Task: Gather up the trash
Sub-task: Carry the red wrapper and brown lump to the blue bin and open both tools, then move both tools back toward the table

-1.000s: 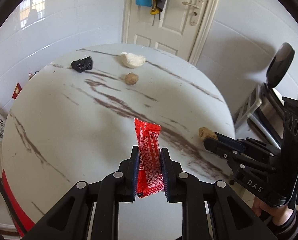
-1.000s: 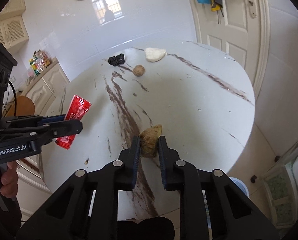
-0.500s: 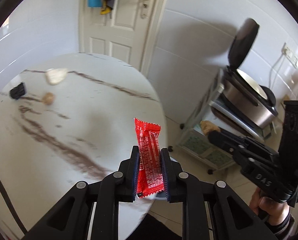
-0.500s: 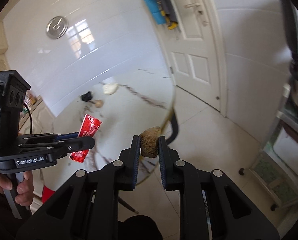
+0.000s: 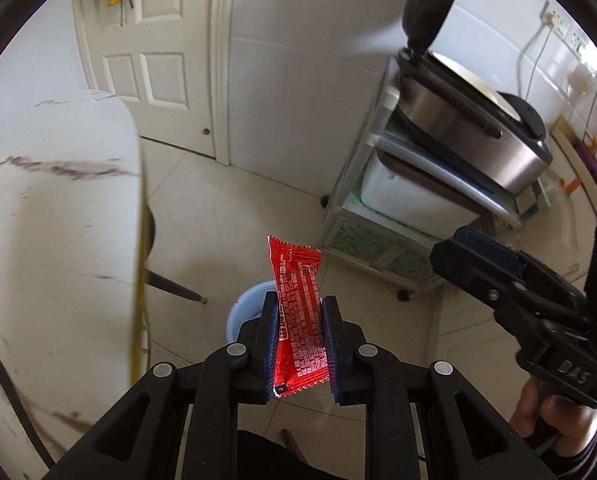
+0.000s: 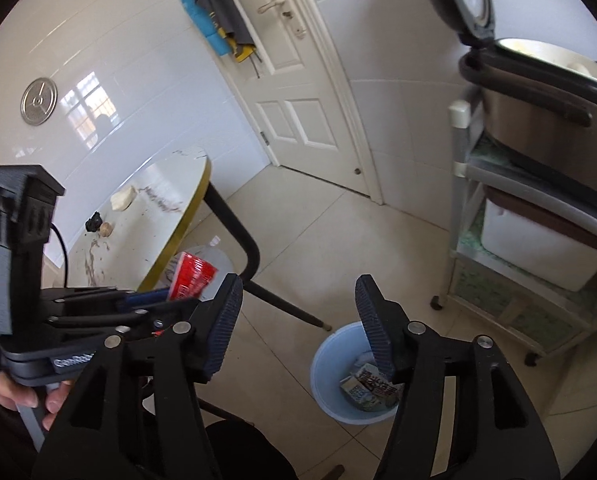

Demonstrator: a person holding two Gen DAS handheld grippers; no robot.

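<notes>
the right gripper (image 6: pixel 298 312) jaws have just been opening and stand apart with nothing between them; the brown lump they carried is gone, judged dropped into the pale blue bin (image 6: pixel 326 364) below them. the left gripper (image 5: pixel 299 320) stays clamped on the red snack wrapper (image 5: pixel 298 312), crinkled and upright, with the bin just beyond, while more scraps wait on the tabletop (image 6: pixel 170 196).

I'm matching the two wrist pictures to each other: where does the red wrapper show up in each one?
Left wrist view: the red wrapper stands upright at bottom centre, clamped in the left gripper.
Right wrist view: the red wrapper is left of centre, sticking out of the left gripper.
Shared landmark: the blue bin on the floor.
</notes>
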